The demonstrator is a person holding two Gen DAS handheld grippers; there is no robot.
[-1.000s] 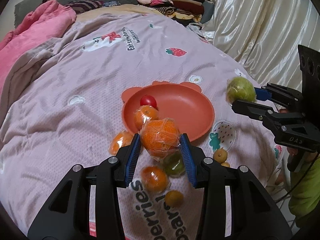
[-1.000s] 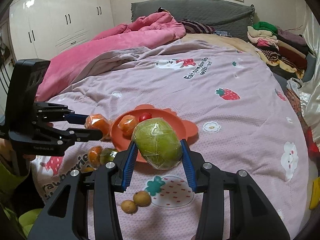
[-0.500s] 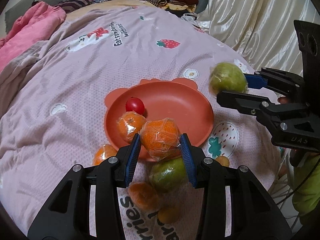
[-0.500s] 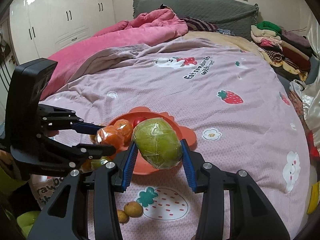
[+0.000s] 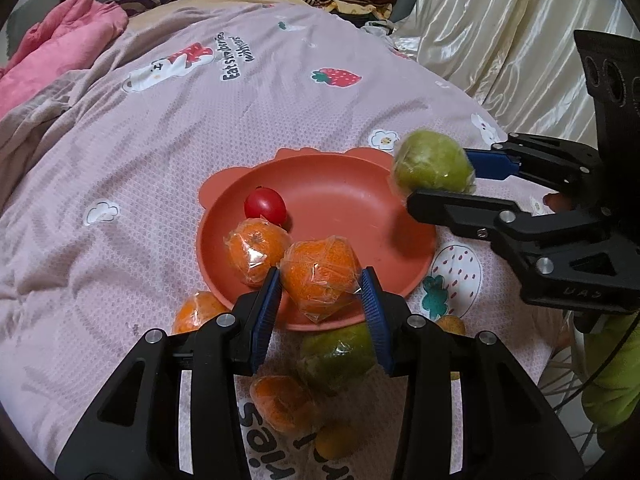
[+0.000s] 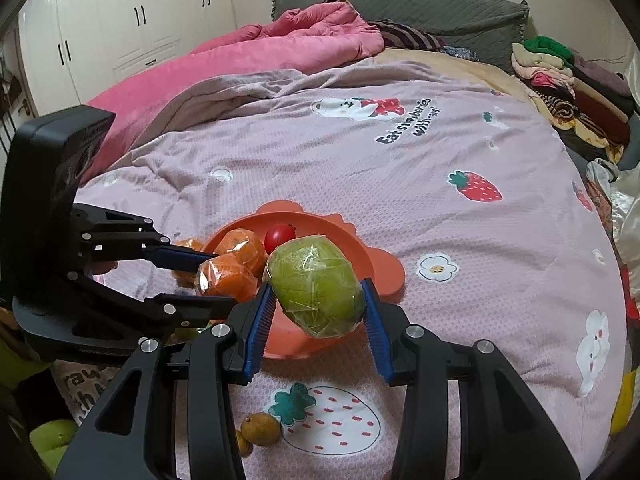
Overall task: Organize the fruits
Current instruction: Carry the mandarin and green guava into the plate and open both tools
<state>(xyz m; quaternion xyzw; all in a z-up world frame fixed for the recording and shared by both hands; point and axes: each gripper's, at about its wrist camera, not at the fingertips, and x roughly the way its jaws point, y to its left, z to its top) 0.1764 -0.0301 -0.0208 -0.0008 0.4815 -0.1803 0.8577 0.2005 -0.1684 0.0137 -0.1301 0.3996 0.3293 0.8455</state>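
My left gripper (image 5: 320, 286) is shut on a plastic-wrapped orange (image 5: 320, 278) and holds it over the near rim of the orange-red plate (image 5: 340, 200). The plate holds another wrapped orange (image 5: 256, 248) and a red tomato (image 5: 265, 205). My right gripper (image 6: 318, 294) is shut on a wrapped green fruit (image 6: 314, 290), held above the plate's right rim (image 6: 384, 276); it also shows in the left wrist view (image 5: 432, 166). Loose on the bedspread lie an orange (image 5: 194, 314), a green citrus (image 5: 336, 354), a further orange (image 5: 284, 404) and small yellow fruits (image 6: 260, 428).
The plate sits on a pink strawberry-print bedspread (image 6: 400, 160). A pink quilt (image 6: 240, 64) lies at the far left, folded clothes (image 6: 560, 72) at the far right, a cream curtain (image 5: 500, 32) beside the bed.
Both grippers have moved in over the plate with their fruit. The left one's orange now hangs above the near rim, the right one's green fruit above the right rim.
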